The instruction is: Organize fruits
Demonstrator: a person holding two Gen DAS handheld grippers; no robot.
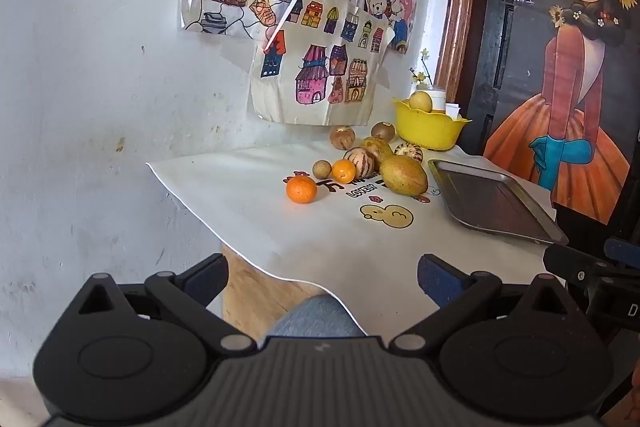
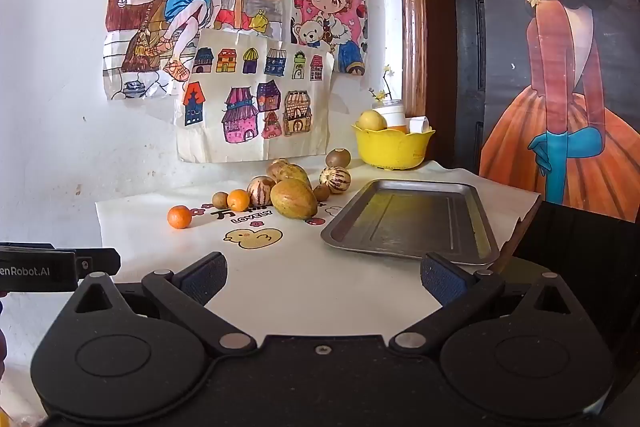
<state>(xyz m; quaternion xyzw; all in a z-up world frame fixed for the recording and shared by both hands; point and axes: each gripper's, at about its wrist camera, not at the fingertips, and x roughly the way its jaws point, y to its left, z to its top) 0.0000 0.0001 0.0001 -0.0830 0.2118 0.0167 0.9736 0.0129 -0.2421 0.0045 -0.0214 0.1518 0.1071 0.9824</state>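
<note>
Both grippers hang short of the near edge of the surface (image 2: 304, 283), which is covered by a white cloth printed with a yellow duck. The left gripper (image 1: 322, 277) has its fingers spread wide with nothing between them, and the right gripper (image 2: 322, 277) is just as wide and just as empty. The fruit sits loose on the cloth toward the back wall: a small orange (image 2: 179, 217) off by itself at the left, a second orange (image 2: 238, 199) touching a little brown round fruit (image 2: 219, 199), then a cluster of striped melons (image 2: 335, 178) and a big yellow-green mango (image 2: 293, 203) leaning together. Another brown round fruit (image 2: 338, 158) lies behind, near the bowl. The metal tray (image 2: 412, 227) lies flat to the right of the pile, just beside the mango but not touching it; nothing is in it. At the back corner stands a yellow bowl (image 2: 392, 149) with a scalloped rim, holding a pale yellow fruit (image 2: 372, 120) at its left side, with a white jar and some small white object showing above the rim; whether those stand in the bowl or behind it, I cannot tell. Coloured drawings (image 2: 256, 103) are taped to the wall above the fruit.
</note>
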